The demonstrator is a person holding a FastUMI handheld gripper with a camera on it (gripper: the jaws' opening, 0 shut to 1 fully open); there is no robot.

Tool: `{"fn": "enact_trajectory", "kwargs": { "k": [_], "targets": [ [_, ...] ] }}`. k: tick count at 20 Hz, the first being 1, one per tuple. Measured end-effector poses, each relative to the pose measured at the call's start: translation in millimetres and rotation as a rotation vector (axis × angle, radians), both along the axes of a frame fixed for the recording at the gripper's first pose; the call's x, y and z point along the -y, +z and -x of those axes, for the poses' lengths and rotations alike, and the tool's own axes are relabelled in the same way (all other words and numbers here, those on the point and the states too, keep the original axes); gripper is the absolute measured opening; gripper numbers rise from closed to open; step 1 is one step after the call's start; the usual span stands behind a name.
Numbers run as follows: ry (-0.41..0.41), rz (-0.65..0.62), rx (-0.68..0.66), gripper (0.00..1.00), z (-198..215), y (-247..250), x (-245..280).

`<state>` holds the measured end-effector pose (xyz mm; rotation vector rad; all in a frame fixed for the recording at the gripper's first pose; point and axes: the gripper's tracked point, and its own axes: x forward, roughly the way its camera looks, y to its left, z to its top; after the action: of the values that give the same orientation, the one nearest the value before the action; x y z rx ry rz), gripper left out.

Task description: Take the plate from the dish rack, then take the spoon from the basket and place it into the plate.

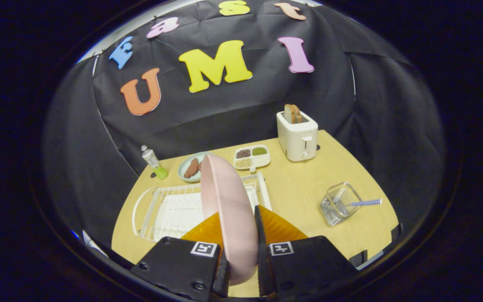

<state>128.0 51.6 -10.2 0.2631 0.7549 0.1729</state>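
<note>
A pink plate (227,209) stands on edge between my fingers, lifted above the white wire dish rack (170,209). My gripper (237,235) is shut on the plate's lower rim, one finger on each face. Off to the right of the fingers on the wooden table (304,188) sits a small wire basket (339,203), tipped toward the right. A spoon with a blue-and-white striped handle (365,202) pokes out of it to the right. The spoon's bowl is hidden inside the basket.
Beyond the rack lie a pale green dish (186,167) with brown food, a white divided tray (252,157) of grains and a small bottle (153,161) of green liquid. A white toaster (297,134) with bread stands at the back right. Black cloth walls surround the table.
</note>
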Motion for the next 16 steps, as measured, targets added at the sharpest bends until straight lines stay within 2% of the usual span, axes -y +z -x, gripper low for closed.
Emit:
{"fn": "enact_trajectory", "kwargs": {
  "k": [3, 6, 10, 16],
  "targets": [
    [0.025, -0.076, -0.038, 0.32, 36, -27, 5],
    [0.04, -0.183, -0.134, 0.32, 65, -65, 6],
    [0.036, -0.342, -0.258, 0.32, 92, -113, -1],
    [0.056, -0.501, -0.41, 0.32, 122, -168, -34]
  ]
}}
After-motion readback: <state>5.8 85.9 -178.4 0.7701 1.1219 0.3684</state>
